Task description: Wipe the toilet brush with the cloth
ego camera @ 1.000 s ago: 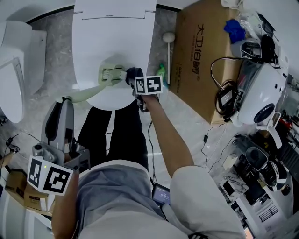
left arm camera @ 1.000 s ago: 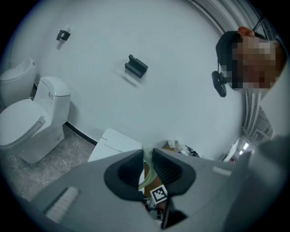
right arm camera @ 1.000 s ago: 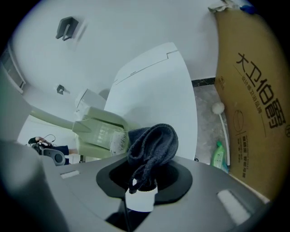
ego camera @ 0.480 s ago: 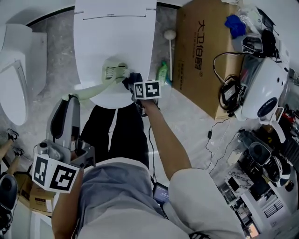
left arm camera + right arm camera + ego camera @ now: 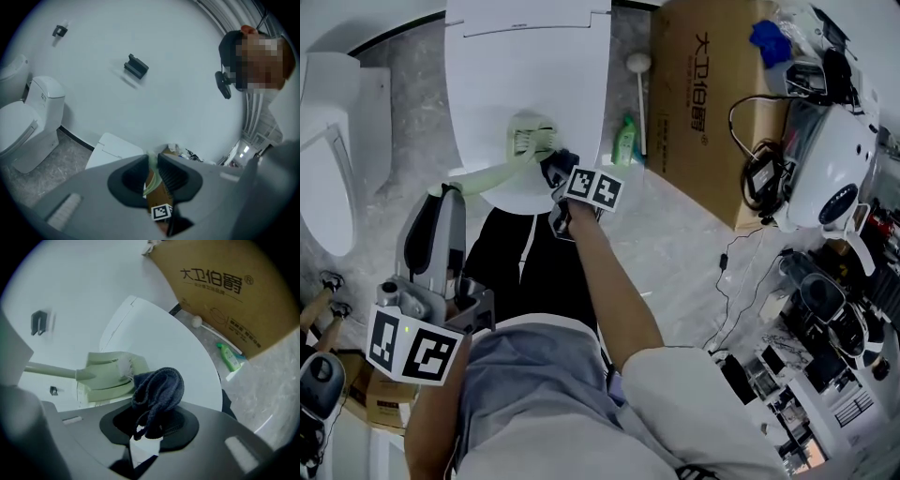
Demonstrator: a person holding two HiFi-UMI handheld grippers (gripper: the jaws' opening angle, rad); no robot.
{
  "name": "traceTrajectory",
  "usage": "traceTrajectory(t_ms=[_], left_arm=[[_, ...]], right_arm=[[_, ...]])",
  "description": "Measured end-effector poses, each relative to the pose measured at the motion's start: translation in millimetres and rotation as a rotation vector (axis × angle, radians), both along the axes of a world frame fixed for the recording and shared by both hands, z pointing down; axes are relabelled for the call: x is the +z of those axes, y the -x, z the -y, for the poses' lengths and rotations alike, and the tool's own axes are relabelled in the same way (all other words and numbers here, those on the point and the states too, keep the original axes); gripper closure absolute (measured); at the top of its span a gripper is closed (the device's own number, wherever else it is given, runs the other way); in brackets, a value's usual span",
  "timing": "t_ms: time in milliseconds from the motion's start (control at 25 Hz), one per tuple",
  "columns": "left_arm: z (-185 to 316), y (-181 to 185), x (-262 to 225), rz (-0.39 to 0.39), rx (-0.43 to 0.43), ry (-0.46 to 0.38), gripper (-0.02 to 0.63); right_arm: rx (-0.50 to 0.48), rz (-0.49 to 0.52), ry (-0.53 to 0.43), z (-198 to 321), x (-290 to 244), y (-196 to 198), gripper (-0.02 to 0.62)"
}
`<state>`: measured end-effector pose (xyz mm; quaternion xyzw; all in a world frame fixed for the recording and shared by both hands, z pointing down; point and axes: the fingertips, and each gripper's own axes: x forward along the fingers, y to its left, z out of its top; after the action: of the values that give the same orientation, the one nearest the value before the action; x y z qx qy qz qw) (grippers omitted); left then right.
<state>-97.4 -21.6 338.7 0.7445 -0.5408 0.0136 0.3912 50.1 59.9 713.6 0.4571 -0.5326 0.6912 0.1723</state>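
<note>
A pale green toilet brush lies over the closed white toilet lid (image 5: pixel 530 56), its head (image 5: pixel 530 139) far from me. Its handle (image 5: pixel 483 178) runs down-left into my left gripper (image 5: pixel 443 192), which is shut on it. In the left gripper view the green handle (image 5: pixel 150 183) shows as a thin strip between the closed jaws of the left gripper (image 5: pixel 153 176). My right gripper (image 5: pixel 558 176) is shut on a dark blue cloth (image 5: pixel 559 165). The cloth (image 5: pixel 158 387) bulges out of the right gripper (image 5: pixel 150 420) and touches the right side of the brush head (image 5: pixel 108 376).
A large cardboard box (image 5: pixel 712 94) stands right of the toilet. A green bottle (image 5: pixel 624 145) and a white stick with a ball end (image 5: pixel 639 89) lie between them. A second toilet (image 5: pixel 328 159) is at the left. Cables and appliances (image 5: pixel 825 178) crowd the right side.
The right gripper has tilted and shifted slightly with the cloth, which stays against the brush head. The left gripper keeps its hold on the handle.
</note>
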Motion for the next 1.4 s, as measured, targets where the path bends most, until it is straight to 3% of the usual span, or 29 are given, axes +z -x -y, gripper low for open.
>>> traceTrajectory(t_ms=[240,520,1160,1400], left_arm=[[3,-1,1,-0.011,0.015,-0.006,0.606],[1,-2,0,-0.011,0.036,-0.008,0.606],[-3,-3,-1,0.001,0.072,-0.028,0.606],[-4,-3,-1,0.003,0.078,-0.038,0.606]], right_arm=[[0.189,0.055,0.042,-6,1,14,0.502],[0.164,0.139,0.057,-10,-6,52,0.502],[0.401,0.307,0.082,-4,-23,91,0.503],[0.437,0.355,0.082,-3,-34,98,0.503]])
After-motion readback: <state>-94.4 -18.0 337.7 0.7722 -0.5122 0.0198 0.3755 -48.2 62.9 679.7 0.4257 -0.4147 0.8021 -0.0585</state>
